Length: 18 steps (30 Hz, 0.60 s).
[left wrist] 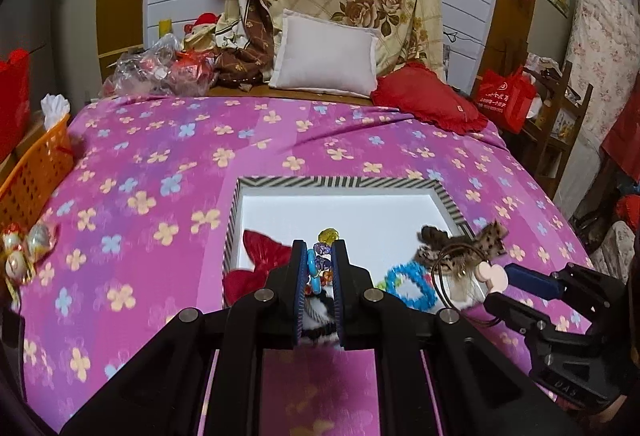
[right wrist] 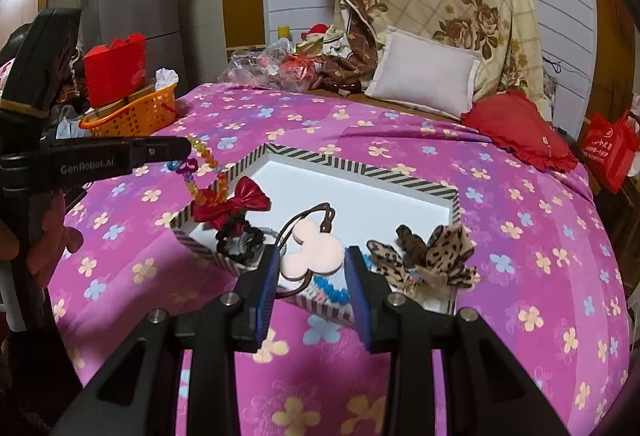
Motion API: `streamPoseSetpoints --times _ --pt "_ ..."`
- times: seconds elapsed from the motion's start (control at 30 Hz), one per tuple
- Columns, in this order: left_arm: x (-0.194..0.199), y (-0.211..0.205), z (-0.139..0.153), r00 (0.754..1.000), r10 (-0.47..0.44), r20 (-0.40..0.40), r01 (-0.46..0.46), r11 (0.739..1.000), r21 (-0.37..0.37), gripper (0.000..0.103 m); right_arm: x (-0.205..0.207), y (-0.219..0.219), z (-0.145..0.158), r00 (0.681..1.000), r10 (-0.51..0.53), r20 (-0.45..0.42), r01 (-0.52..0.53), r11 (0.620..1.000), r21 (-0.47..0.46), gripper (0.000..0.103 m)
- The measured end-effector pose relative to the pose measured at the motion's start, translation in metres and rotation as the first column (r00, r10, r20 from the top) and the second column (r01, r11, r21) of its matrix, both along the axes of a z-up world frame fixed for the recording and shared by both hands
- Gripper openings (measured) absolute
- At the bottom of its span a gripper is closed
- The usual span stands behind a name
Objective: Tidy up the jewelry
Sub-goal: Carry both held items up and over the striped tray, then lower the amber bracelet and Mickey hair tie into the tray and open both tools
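Observation:
A white box with a striped rim (left wrist: 336, 183) (right wrist: 360, 168) lies on the bed. My left gripper (left wrist: 320, 268) is shut on a colourful bead bracelet (left wrist: 322, 260) and holds it above the box's near left part; the bracelet also shows in the right wrist view (right wrist: 202, 171). My right gripper (right wrist: 312, 256) is shut on a pink mouse-shaped hair tie (right wrist: 314, 250) with a brown elastic, over the box's near edge; the tie also shows in the left wrist view (left wrist: 492, 274). In the box lie a red bow (right wrist: 236, 201), a blue beaded ring (left wrist: 412, 284), a leopard bow (right wrist: 436, 256) and a black scrunchie (right wrist: 240, 240).
The bed has a pink flowered sheet (left wrist: 160, 163). An orange basket (right wrist: 132, 111) stands at its left edge, with wrapped trinkets (left wrist: 24, 248) near it. A white pillow (right wrist: 424, 75), a red cushion (right wrist: 520, 135) and plastic bags (left wrist: 160, 67) lie at the head.

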<state>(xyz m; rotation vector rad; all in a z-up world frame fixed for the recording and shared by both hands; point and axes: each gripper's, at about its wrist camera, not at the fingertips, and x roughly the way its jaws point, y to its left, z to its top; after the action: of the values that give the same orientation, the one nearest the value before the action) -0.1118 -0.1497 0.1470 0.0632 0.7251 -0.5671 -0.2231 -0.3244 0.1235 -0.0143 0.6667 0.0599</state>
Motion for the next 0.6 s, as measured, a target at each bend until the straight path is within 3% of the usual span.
streamPoseSetpoints --times 0.6 --pt "0.063 -0.031 -0.057 0.994 0.041 -0.105 -0.038 0.999 0.038 0.002 0.085 -0.027 -0.056 0.992 -0.017 -0.125 0.028 0.996 0.084 0.034"
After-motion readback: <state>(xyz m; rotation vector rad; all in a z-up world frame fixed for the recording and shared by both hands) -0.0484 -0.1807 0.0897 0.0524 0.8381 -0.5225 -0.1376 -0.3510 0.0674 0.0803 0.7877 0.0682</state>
